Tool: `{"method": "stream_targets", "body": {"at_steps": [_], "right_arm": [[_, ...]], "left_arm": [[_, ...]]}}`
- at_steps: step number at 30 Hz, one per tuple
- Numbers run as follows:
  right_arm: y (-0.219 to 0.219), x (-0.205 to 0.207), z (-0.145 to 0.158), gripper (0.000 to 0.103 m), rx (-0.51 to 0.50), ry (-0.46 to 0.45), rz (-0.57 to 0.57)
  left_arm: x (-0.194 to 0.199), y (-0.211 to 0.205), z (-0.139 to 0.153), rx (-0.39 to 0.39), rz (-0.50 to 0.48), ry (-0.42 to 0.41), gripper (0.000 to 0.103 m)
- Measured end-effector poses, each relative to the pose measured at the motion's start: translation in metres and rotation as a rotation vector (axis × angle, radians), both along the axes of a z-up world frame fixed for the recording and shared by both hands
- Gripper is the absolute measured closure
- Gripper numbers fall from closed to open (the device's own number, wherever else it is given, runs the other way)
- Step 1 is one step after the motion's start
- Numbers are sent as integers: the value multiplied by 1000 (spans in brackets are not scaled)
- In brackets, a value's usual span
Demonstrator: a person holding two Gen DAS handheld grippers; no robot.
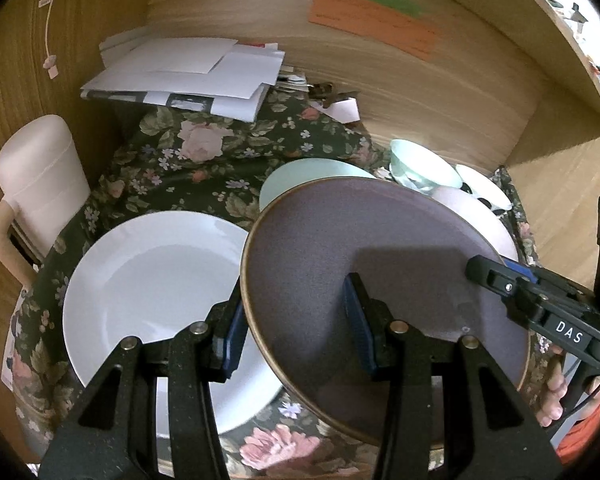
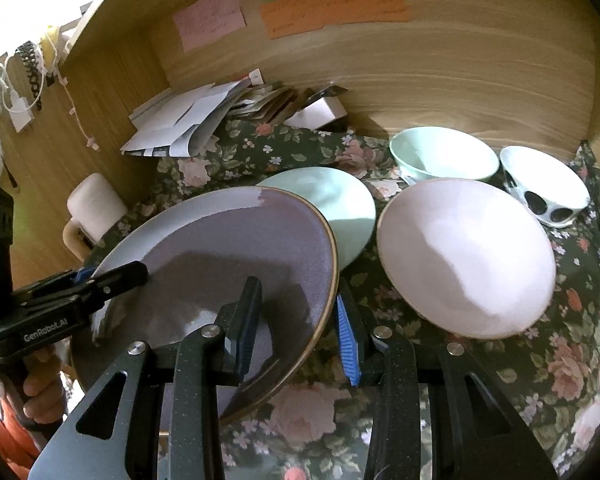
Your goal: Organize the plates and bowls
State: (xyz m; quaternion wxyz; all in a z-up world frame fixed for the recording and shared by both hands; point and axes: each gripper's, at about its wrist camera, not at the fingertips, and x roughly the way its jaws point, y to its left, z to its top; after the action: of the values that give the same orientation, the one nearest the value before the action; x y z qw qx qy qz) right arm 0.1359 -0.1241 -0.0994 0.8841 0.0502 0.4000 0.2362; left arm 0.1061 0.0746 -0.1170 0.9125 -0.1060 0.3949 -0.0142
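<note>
Two hand-held grippers are sharing one load: the purple plate, tilted and lifted off the tabletop.

From the left wrist view, the left hand-held gripper is pinching the plate's left rim, one blue pad under the edge and one on the face. The right hand-held gripper is reaching in from the right and biting the opposite rim. Just left of the plate, the white plate is lying flat, and the purple rim is overhanging it; the green plate is peeking out behind.

From the right wrist view, the right hand-held gripper is clamping the purple plate's right rim, while the left hand-held gripper is holding the far side. The pink bowl is sitting near on the right, with the green bowl and the spotted bowl behind it.

Judging from this, the plate is probably heading for the white one. Doing it well is calling for both hands travelling together, levelling the plate, centring it, lowering gently, then releasing both rims at once.
</note>
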Motion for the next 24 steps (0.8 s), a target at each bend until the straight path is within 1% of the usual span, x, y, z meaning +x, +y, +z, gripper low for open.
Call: {"method": "stream_targets", "body": {"at_steps": [12, 24], "right_arm": [[-23, -27, 0, 71, 11, 3, -27], [-46, -43, -14, 71, 14, 37, -62]], "left_arm": [[-20, -26, -3, -5, -29, 10, 57], [-30, -52, -16, -14, -60, 38, 58]]}}
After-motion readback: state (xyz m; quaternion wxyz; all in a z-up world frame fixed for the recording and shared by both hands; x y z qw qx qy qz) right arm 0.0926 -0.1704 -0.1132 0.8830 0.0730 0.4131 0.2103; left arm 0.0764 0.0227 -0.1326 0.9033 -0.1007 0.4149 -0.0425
